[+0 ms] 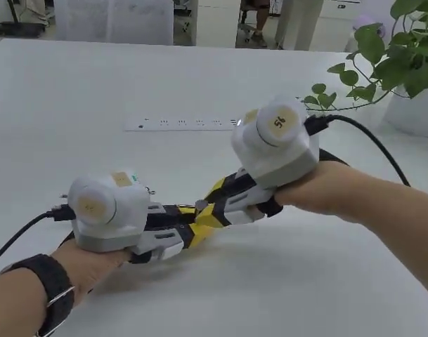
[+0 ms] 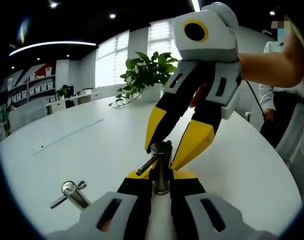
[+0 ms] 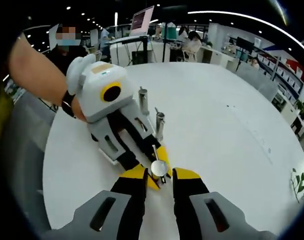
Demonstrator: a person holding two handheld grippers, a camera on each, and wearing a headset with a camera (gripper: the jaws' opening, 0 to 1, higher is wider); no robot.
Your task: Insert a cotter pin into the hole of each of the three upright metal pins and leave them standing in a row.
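Held pin: the upright silver metal pin (image 2: 160,167) stands on the near part of the white surface (image 2: 92,145). The left hand-held gripper (image 2: 160,180) pinches its shaft, probably to stop it tipping or turning.
Cotter pin: a thin metal cotter pin (image 2: 146,166) pokes sideways from the hole under the head.
Right hand-held gripper (image 3: 160,176): its jaws stand apart on either side of the pin's head. Whether they nip the cotter pin I cannot tell.
Row: two other upright metal pins (image 3: 143,100) stand close together to the left, well placed for the row.
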